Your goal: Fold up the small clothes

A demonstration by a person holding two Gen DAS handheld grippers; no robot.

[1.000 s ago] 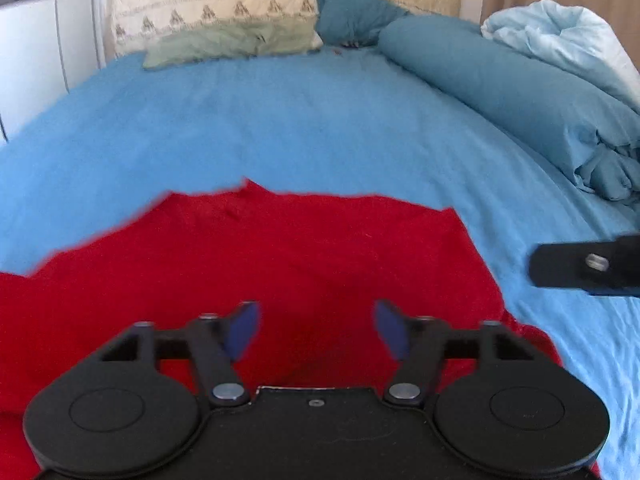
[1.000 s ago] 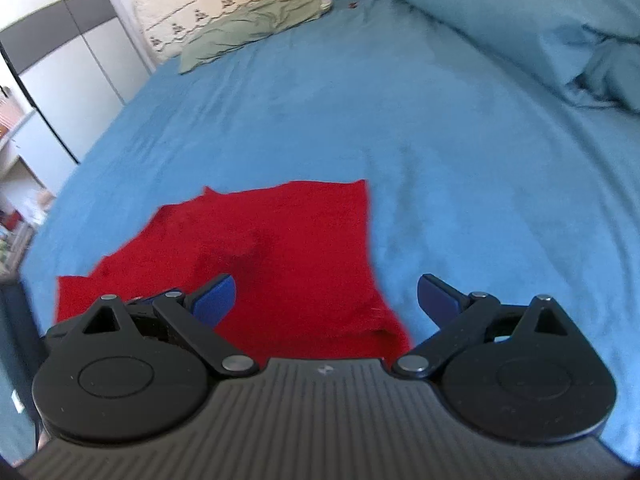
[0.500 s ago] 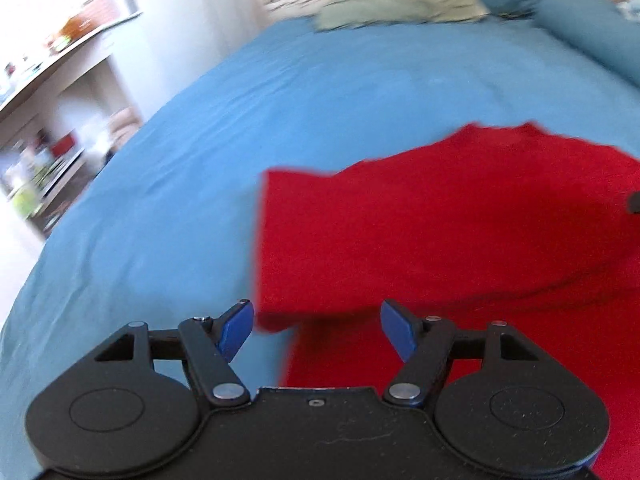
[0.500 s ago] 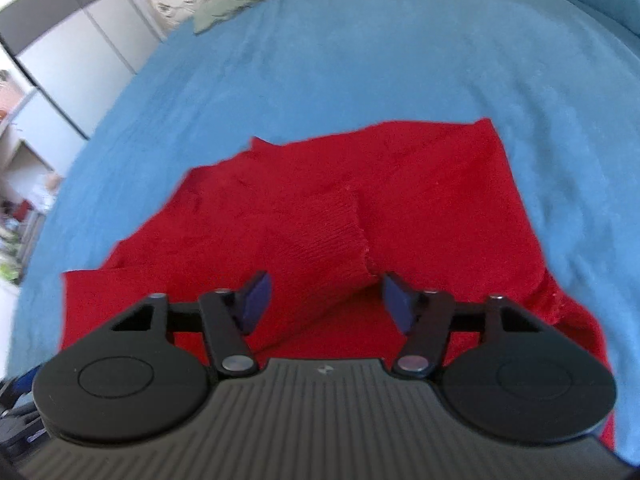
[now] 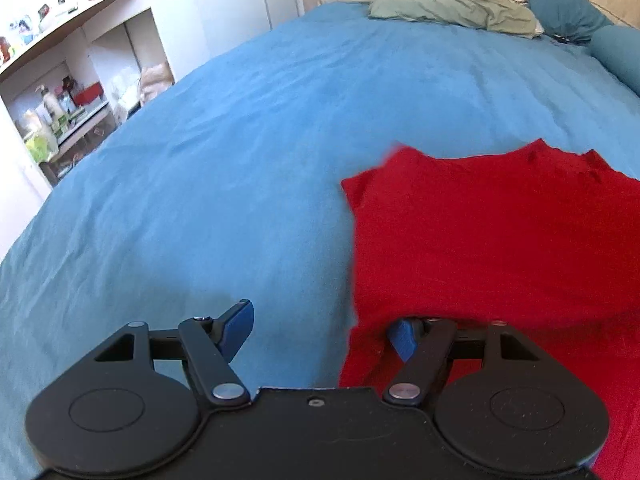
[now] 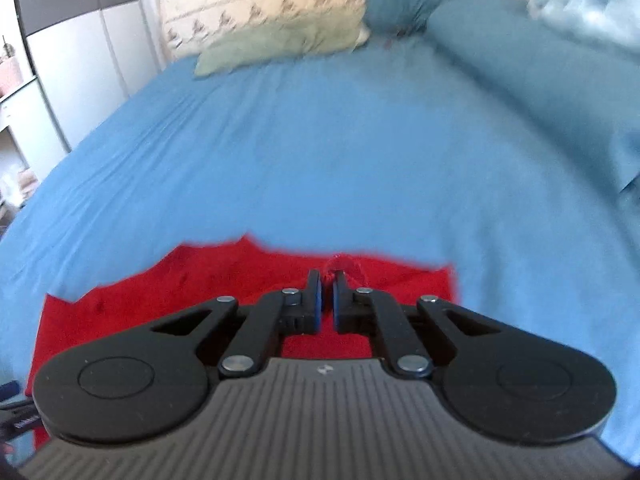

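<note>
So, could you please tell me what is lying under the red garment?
The red garment lies on the blue bedsheet, which shows all around it. Anything beneath the cloth itself is covered and cannot be seen.

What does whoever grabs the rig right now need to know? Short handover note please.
Right gripper: shut on a pinch of the red garment.
Left gripper: open, straddling the garment's left edge, gripping nothing.
Garment lies on the blue bed sheet, partly folded, one layer over another near the left gripper.
Left: grip with the left, finish the fold, flatten.
</note>
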